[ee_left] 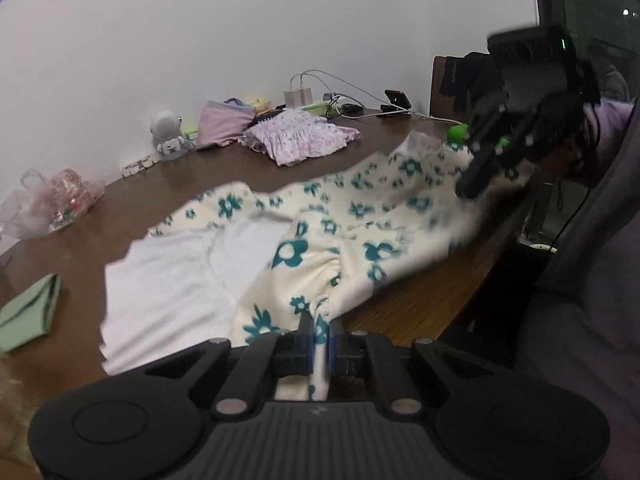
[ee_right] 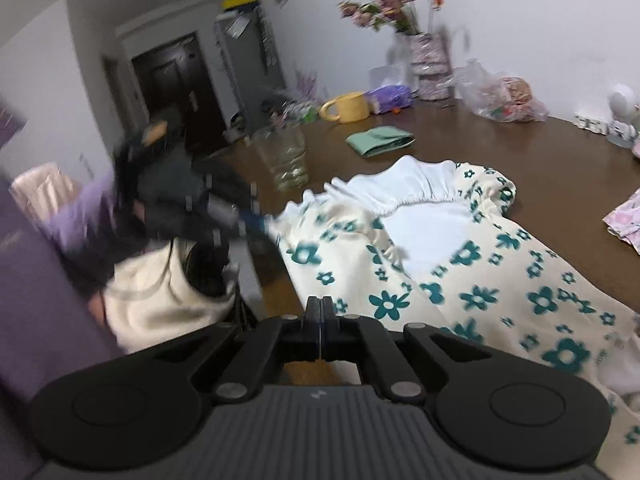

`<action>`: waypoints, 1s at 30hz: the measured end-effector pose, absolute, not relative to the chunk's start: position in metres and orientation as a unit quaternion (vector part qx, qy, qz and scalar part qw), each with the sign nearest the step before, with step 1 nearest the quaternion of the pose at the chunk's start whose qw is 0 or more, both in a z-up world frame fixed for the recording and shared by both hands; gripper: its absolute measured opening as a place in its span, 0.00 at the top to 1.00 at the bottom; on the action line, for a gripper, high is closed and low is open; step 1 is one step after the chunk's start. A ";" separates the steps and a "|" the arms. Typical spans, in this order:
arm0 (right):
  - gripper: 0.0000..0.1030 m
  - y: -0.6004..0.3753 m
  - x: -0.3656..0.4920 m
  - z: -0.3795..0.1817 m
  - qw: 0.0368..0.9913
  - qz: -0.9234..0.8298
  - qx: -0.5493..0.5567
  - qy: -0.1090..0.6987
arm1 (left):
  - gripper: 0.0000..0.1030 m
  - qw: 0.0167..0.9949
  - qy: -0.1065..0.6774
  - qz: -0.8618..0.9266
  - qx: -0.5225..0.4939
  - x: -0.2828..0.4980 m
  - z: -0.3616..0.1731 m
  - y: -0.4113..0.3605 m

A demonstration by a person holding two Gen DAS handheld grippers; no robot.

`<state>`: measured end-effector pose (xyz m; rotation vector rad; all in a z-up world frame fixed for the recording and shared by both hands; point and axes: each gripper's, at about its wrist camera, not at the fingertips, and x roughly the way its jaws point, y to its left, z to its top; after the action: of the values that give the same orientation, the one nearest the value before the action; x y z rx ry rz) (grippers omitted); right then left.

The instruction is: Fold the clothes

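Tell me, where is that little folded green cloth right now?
The folded green cloth lies flat on the brown table, beyond the cream flowered garment and nearer than the yellow mug. In the left wrist view it sits at the far left edge.

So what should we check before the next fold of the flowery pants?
1. Left tongs pinch the cream trousers with teal flowers: ok.
2. Right tongs closed: ok; fabric between them: cannot tell.
3. Trousers flat on the brown wooden table: not ok, bunched, white inside showing.
4. Folded green cloth clear of trousers: ok.
5. Clear glass vase close to the waistband: not ok.
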<state>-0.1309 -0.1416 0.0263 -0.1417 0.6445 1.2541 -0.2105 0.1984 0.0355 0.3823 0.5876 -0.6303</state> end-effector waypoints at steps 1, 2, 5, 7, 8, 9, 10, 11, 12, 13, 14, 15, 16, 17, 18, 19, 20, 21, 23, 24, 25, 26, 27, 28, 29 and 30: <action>0.99 -0.143 -0.134 0.026 0.759 0.576 -0.073 0.294 | 0.94 0.891 0.283 -0.299 0.192 -0.210 0.040 0.200; 0.95 -0.145 -0.136 0.026 0.758 0.577 -0.081 0.292 | 0.91 0.891 0.283 -0.293 0.200 -0.209 0.045 0.202; 0.47 -0.138 -0.134 0.020 0.795 0.530 -0.113 0.272 | 0.75 0.876 0.308 -0.289 0.232 -0.206 0.045 0.201; 0.48 -0.130 -0.128 0.013 0.809 0.503 -0.125 0.277 | 0.59 0.858 0.336 -0.295 0.252 -0.206 0.034 0.197; 0.51 -0.128 -0.128 0.008 0.808 0.500 -0.130 0.284 | 0.54 0.857 0.339 -0.301 0.247 -0.208 0.031 0.197; 0.53 -0.126 -0.127 0.004 0.806 0.498 -0.135 0.290 | 0.51 0.855 0.342 -0.307 0.241 -0.210 0.029 0.198; 0.59 -0.125 -0.127 -0.001 0.804 0.495 -0.141 0.297 | 0.49 0.857 0.340 -0.313 0.228 -0.213 0.029 0.199; 0.63 -0.123 -0.127 -0.006 0.802 0.493 -0.146 0.303 | 0.43 0.865 0.328 -0.321 0.205 -0.215 0.033 0.203; 0.67 -0.121 -0.127 -0.010 0.800 0.491 -0.152 0.310 | 0.35 0.873 0.311 -0.328 0.183 -0.216 0.038 0.207; 0.75 -0.120 -0.127 -0.015 0.798 0.489 -0.157 0.316 | 0.30 0.881 0.295 -0.331 0.164 -0.215 0.042 0.209; 0.86 -0.122 -0.126 -0.014 0.797 0.491 -0.151 0.318 | 0.17 0.889 0.280 -0.331 0.149 -0.211 0.045 0.208; 0.93 -0.125 -0.125 -0.013 0.795 0.494 -0.145 0.320 | 0.11 0.896 0.265 -0.330 0.134 -0.206 0.048 0.207; 0.99 -0.129 -0.124 -0.011 0.794 0.497 -0.139 0.321 | 0.11 0.902 0.258 -0.325 0.121 -0.200 0.048 0.204; 0.99 -0.134 -0.125 -0.008 0.786 0.515 -0.125 0.318 | 0.11 0.905 0.263 -0.314 0.112 -0.189 0.046 0.199; 0.99 -0.138 -0.125 -0.005 0.787 0.517 -0.121 0.314 | 0.11 0.907 0.271 -0.306 0.104 -0.180 0.044 0.194; 0.99 -0.142 -0.126 -0.003 0.789 0.517 -0.118 0.310 | 0.13 0.905 0.279 -0.306 0.095 -0.172 0.040 0.192; 0.99 -0.145 -0.127 -0.001 0.791 0.517 -0.115 0.306 | 0.16 0.903 0.286 -0.309 0.087 -0.165 0.035 0.192; 0.99 -0.149 -0.127 0.002 0.793 0.517 -0.111 0.302 | 0.33 0.900 0.294 -0.312 0.081 -0.160 0.030 0.192; 0.91 -0.158 -0.126 -0.002 0.815 0.478 -0.119 0.304 | 0.68 0.892 0.314 -0.316 0.079 -0.155 0.020 0.192; 0.84 -0.163 -0.126 -0.004 0.826 0.455 -0.125 0.307 | 0.75 0.887 0.328 -0.314 0.088 -0.154 0.014 0.192; 0.66 -0.168 -0.129 -0.004 0.829 0.443 -0.134 0.314 | 0.75 0.884 0.334 -0.312 0.096 -0.157 0.010 0.194; 0.54 -0.172 -0.133 -0.003 0.831 0.431 -0.142 0.321 | 0.73 0.886 0.328 -0.310 0.104 -0.164 0.010 0.197; 0.53 -0.183 -0.142 -0.001 0.833 0.431 -0.141 0.315 | 0.72 0.888 0.326 -0.306 0.107 -0.169 0.009 0.200; 0.51 -0.193 -0.152 0.002 0.835 0.433 -0.140 0.309 | 0.71 0.890 0.329 -0.301 0.099 -0.171 0.009 0.204; 0.48 -0.203 -0.160 0.004 0.837 0.432 -0.136 0.308 | 0.70 0.892 0.330 -0.297 0.086 -0.171 0.008 0.208; 0.47 -0.212 -0.167 0.005 0.840 0.428 -0.133 0.307 | 0.70 0.894 0.330 -0.293 0.074 -0.172 0.007 0.211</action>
<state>-0.1671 -0.2120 0.0046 -0.2810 0.6492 0.9051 -0.1721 0.2110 0.0066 0.1525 0.6841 -0.6072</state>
